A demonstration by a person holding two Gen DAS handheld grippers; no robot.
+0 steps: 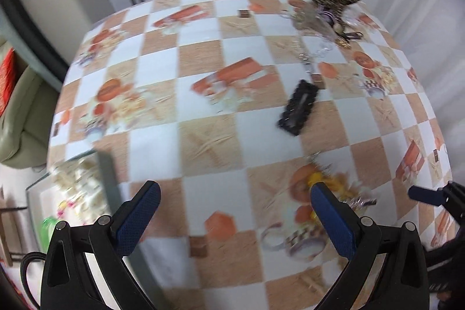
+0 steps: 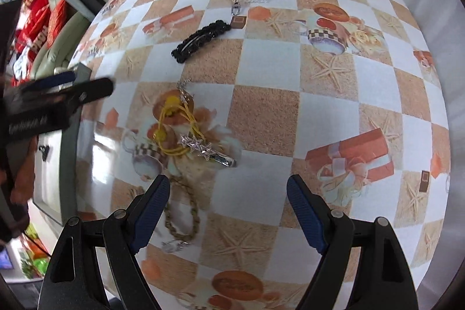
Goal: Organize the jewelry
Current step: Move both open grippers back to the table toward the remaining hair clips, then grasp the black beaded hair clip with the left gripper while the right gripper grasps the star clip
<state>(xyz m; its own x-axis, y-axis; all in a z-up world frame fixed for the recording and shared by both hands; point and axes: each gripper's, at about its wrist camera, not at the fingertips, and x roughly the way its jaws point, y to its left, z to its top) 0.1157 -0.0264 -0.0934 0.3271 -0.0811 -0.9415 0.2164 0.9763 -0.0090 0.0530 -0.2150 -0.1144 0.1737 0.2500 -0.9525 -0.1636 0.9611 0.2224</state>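
Both tools gape empty: right tool (image 2: 228, 193) above rope chain (image 2: 186, 218); left tool (image 1: 235, 204); no legible writing.

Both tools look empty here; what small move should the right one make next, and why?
Probably lower the right tool onto the yellow hair ties and silver clip just ahead. Its jaws stand open, nothing between them, and that tangle is the nearest loose piece.

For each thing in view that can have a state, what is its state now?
left gripper: open, empty.
right gripper: open, empty, above table.
black hair clip: lying flat, untouched.
yellow hair ties: tangled with silver clip.
gold rope chain: lying looped.
tray: holds small items, blurred.
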